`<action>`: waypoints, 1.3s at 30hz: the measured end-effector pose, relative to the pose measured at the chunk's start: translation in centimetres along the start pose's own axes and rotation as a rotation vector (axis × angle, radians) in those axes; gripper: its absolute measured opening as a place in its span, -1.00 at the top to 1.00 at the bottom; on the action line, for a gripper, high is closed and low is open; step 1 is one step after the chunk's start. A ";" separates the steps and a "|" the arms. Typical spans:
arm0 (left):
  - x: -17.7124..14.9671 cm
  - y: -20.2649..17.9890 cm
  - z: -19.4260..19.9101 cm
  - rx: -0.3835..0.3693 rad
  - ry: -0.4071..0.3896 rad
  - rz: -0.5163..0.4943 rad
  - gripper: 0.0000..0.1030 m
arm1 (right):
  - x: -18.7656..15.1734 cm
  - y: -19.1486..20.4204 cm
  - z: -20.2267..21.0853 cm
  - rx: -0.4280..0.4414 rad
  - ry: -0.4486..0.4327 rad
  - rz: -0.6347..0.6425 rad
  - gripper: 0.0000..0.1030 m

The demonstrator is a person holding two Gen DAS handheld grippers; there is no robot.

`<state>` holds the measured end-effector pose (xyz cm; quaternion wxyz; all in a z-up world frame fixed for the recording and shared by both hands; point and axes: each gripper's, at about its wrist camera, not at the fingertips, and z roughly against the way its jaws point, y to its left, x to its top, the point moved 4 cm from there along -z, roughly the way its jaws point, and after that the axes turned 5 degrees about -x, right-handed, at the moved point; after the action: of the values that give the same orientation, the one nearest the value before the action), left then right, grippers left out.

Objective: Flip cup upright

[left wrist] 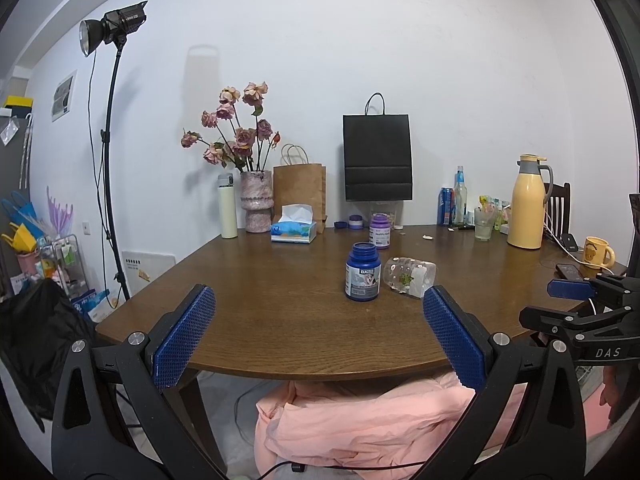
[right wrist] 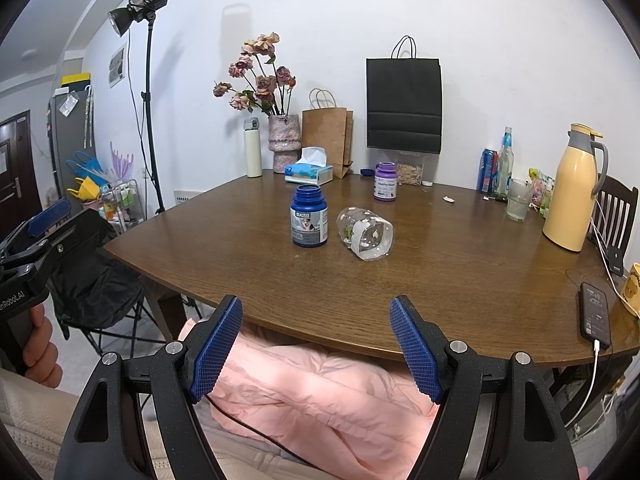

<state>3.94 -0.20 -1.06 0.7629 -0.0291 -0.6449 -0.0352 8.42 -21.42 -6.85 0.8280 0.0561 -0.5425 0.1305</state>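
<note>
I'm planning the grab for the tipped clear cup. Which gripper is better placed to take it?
Probably the right gripper. The cup lies on its side just right of the blue bottle, its open mouth toward the right gripper's side. From the left gripper, the bottle stands closer to the path. Both are open.

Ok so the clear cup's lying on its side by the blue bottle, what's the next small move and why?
Probably move the right gripper forward toward the clear cup. It lies tipped on the table, its mouth facing that gripper, and both grippers are open and empty at the near edge. The blue bottle stands close on its left.
</note>
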 end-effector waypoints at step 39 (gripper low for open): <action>-1.6 -2.3 -23.1 -0.144 0.312 0.073 -1.00 | 6.7 -6.7 -21.7 0.002 0.180 0.056 -0.57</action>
<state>26.16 -4.56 -6.49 0.8504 -0.1012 -0.5131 -0.0576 31.96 -21.70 -9.18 0.8694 0.0299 -0.4669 0.1587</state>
